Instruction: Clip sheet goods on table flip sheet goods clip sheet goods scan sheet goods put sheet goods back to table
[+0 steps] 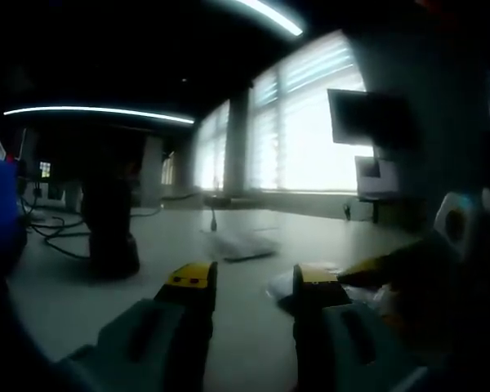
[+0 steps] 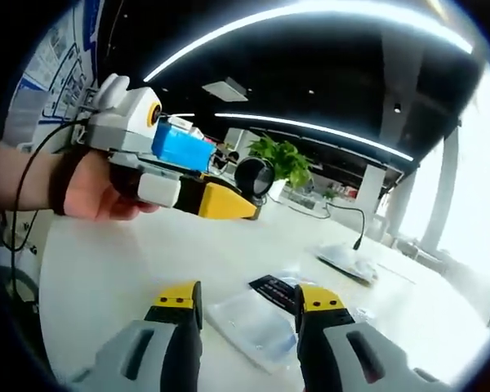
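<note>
1. The right tool (image 2: 249, 310) hangs with jaws wide over the sheet goods (image 2: 257, 322), which lie flat toward the near edge of the bench (image 2: 106, 261).
2. The left tool (image 1: 253, 282) is wide too — empty.
3. Come down low and catch one pouch edge — the film looks slippery.

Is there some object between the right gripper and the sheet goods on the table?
Nothing visible does. The right gripper is open, and the sheet goods lie on the white table just ahead between its jaws. The left gripper hovers off to the side.
</note>
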The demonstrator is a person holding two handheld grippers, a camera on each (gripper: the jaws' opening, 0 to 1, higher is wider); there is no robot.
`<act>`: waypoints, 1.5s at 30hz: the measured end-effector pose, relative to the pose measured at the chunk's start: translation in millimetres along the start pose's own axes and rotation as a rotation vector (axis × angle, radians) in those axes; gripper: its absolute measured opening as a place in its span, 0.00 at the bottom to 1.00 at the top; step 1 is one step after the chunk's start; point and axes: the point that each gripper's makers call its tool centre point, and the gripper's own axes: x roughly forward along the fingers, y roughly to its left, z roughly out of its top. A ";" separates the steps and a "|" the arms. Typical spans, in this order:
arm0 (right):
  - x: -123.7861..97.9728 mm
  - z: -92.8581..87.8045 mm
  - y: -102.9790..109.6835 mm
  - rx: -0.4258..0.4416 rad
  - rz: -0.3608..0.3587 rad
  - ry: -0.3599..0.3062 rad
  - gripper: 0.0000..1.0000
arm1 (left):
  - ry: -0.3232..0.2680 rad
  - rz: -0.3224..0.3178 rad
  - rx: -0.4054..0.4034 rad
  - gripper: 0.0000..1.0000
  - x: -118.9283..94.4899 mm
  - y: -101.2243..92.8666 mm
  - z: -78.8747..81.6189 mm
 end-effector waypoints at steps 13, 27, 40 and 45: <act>-1.4 -10.3 5.8 0.043 0.017 0.049 0.00 | 0.002 0.003 0.000 0.30 0.0 0.1 -0.6; -3.3 -9.7 7.3 0.029 0.037 0.053 0.00 | 0.000 0.004 0.000 0.30 0.0 0.2 0.0; -5.4 1.5 -3.0 0.161 0.027 0.021 0.00 | -0.003 0.005 -0.003 0.30 0.1 0.4 0.6; -6.8 5.2 -6.4 0.190 0.017 0.011 0.00 | -0.004 0.005 -0.003 0.30 0.1 0.5 0.7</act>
